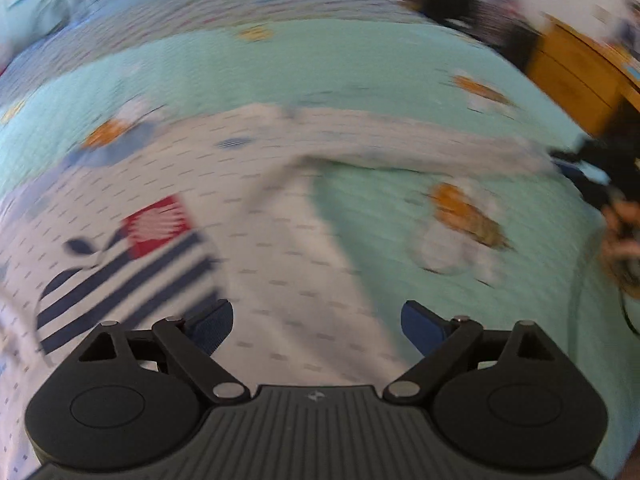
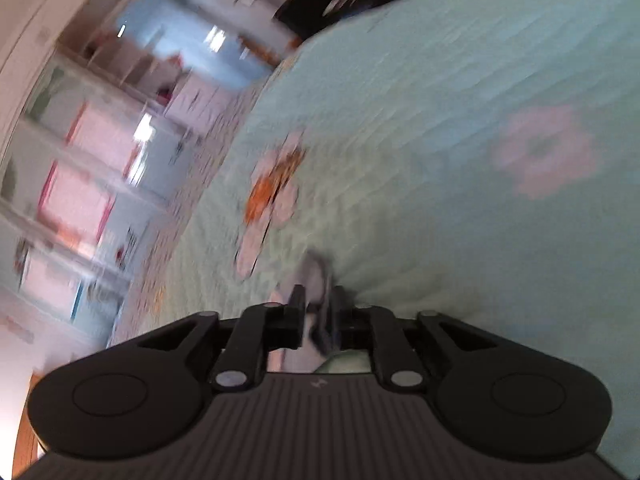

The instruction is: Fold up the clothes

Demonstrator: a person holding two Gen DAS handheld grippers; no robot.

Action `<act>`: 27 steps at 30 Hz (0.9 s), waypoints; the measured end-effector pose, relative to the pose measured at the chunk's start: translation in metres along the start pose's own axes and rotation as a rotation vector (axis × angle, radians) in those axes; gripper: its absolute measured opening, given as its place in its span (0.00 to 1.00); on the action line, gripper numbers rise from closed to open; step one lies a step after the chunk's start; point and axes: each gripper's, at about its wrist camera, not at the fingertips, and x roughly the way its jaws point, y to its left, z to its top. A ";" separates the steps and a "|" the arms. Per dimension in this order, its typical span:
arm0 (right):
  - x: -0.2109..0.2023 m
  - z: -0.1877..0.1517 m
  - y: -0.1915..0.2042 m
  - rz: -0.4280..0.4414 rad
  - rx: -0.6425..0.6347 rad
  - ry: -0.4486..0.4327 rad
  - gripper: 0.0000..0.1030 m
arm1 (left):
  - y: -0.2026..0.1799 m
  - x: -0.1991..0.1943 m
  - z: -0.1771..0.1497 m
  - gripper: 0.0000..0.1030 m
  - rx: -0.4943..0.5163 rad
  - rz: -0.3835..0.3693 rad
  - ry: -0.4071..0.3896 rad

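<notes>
A mint-green quilted bedspread (image 1: pixel 360 92) with orange and white flower patches covered the bed in front of me, and a wooden cabinet (image 1: pixel 576 76) stood at its far right; both views were blurred. On the bedspread lay the white dotted shirt (image 1: pixel 280 248) with its navy-striped panel and red patch, its long sleeve (image 1: pixel 420 144) stretched out to the right. My left tool (image 1: pixel 317 326) hovered over the shirt's body with its blue-padded fingers (image 1: pixel 422 326) spread wide, gripping nothing. My right tool (image 2: pixel 318 314) had its jaws pinched nearly together on a bunch of the white fabric, just above the bedspread. A white shelf unit (image 2: pixel 92 168) stood beyond the bed.
</notes>
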 end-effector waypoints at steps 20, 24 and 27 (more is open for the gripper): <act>-0.028 -0.194 0.074 0.376 -0.212 0.658 0.44 | 0.047 -0.021 -0.014 0.90 -0.260 0.022 0.022; -0.002 -0.168 0.066 0.348 -0.076 0.515 0.44 | 0.029 -0.009 -0.005 0.90 -0.203 0.076 0.034; 0.029 -0.151 0.065 0.359 -0.023 0.488 0.44 | 0.009 -0.004 0.007 0.90 -0.106 0.127 -0.009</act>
